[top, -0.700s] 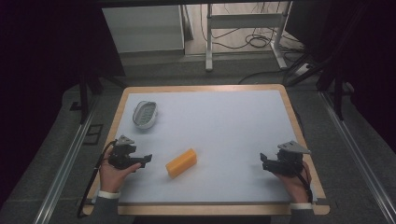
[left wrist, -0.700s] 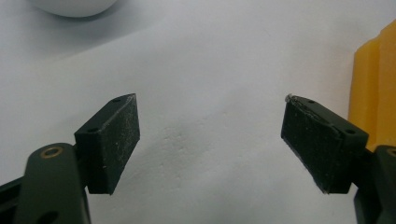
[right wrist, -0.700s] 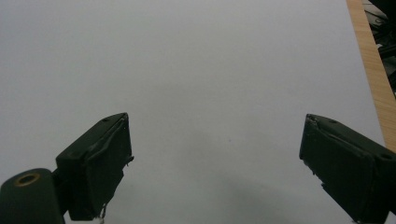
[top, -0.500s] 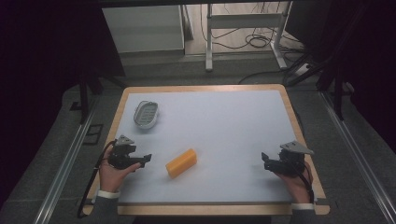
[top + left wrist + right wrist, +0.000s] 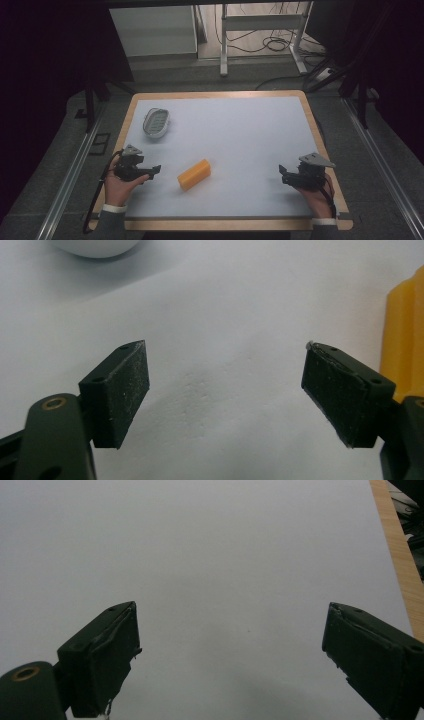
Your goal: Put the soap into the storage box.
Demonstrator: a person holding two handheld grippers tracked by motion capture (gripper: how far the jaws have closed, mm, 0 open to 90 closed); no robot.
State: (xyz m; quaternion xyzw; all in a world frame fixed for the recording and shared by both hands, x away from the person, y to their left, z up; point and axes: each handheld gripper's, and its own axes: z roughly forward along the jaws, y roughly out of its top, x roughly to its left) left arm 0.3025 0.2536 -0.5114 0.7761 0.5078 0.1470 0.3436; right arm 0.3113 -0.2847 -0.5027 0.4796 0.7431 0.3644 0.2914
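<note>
An orange block [image 5: 194, 174] lies on the white table top [image 5: 235, 135], left of centre near the front. My left gripper [image 5: 155, 171] is just left of it, low over the table, open and empty; in the left gripper view [image 5: 227, 382] the block's edge [image 5: 402, 335] shows past the right jaw. A grey oval dish [image 5: 155, 122] with a ribbed inside sits at the back left, and its white rim [image 5: 97, 246] peeks in at the top of the left gripper view. My right gripper [image 5: 283, 176] rests near the front right, open [image 5: 230, 645] over bare table.
The table has a wooden border [image 5: 320, 130], seen as a strip [image 5: 397, 550] at the right of the right gripper view. Beyond the table are a white cabinet [image 5: 152, 30], a metal stand [image 5: 260, 30] and cables on the floor.
Both hands have hardly moved. The left gripper has edged slightly toward the orange block. The block and the dish lie where they were.
</note>
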